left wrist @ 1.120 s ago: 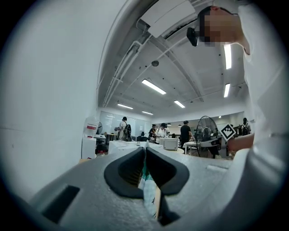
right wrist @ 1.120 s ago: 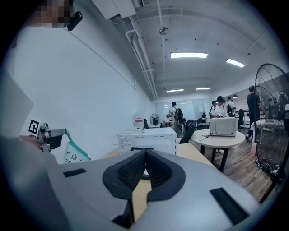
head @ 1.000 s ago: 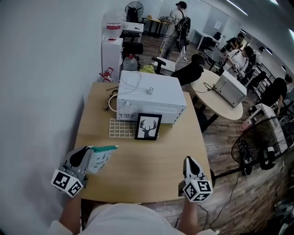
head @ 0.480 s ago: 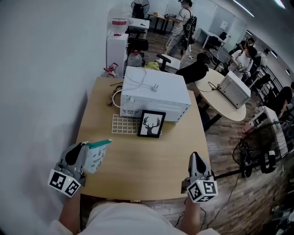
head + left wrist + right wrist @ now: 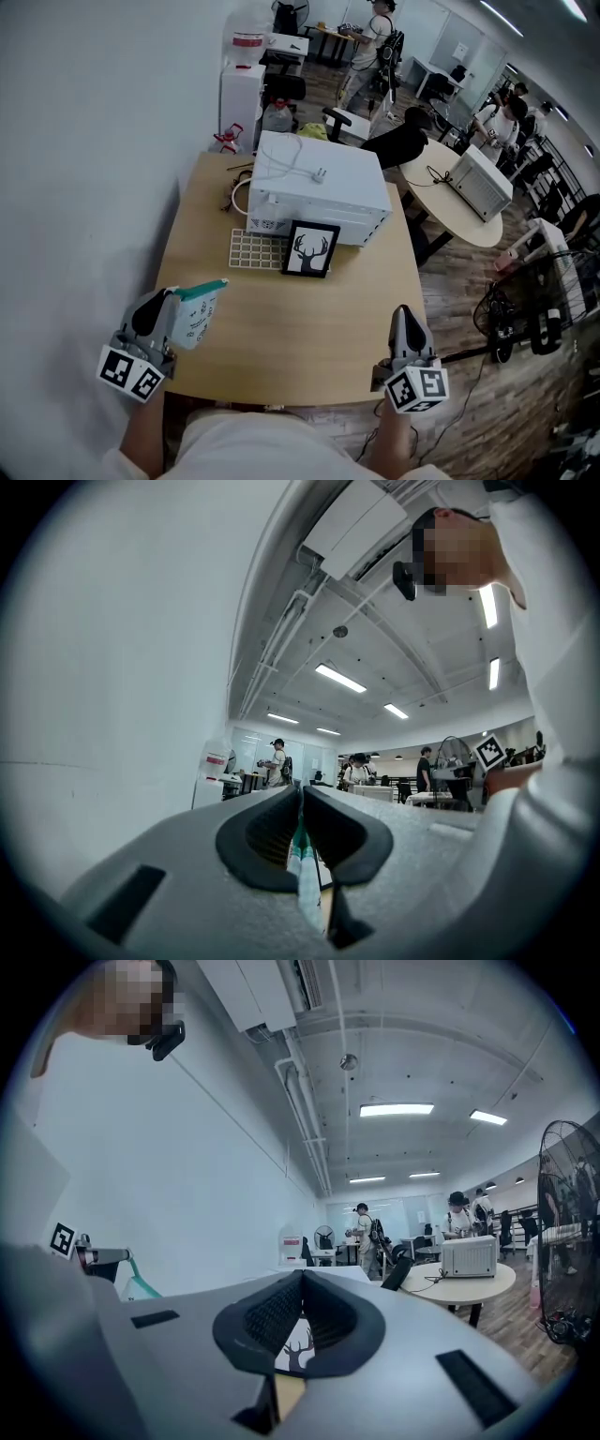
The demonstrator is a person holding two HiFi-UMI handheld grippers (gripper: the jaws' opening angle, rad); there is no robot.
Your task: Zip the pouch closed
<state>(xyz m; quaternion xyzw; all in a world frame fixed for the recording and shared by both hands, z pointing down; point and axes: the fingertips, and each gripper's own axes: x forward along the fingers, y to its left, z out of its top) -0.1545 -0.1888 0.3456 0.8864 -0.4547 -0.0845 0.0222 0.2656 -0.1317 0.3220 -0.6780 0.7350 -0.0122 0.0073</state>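
My left gripper [image 5: 171, 300] clamps the pouch [image 5: 199, 319] at lower left, my right gripper [image 5: 401, 313] is pinched together empty at lower right, with the picture [image 5: 311, 251] and white appliance [image 5: 319, 187] at centre.

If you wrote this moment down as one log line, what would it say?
left gripper: shut on pouch | right gripper: shut, empty | pouch: held over table, near left corner | zip: can't tell

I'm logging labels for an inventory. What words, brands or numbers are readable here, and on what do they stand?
None can be read.
Print on the pouch: too small to read.
Red label on the water dispenser: blurred.
Framed picture: a deer head, no words.
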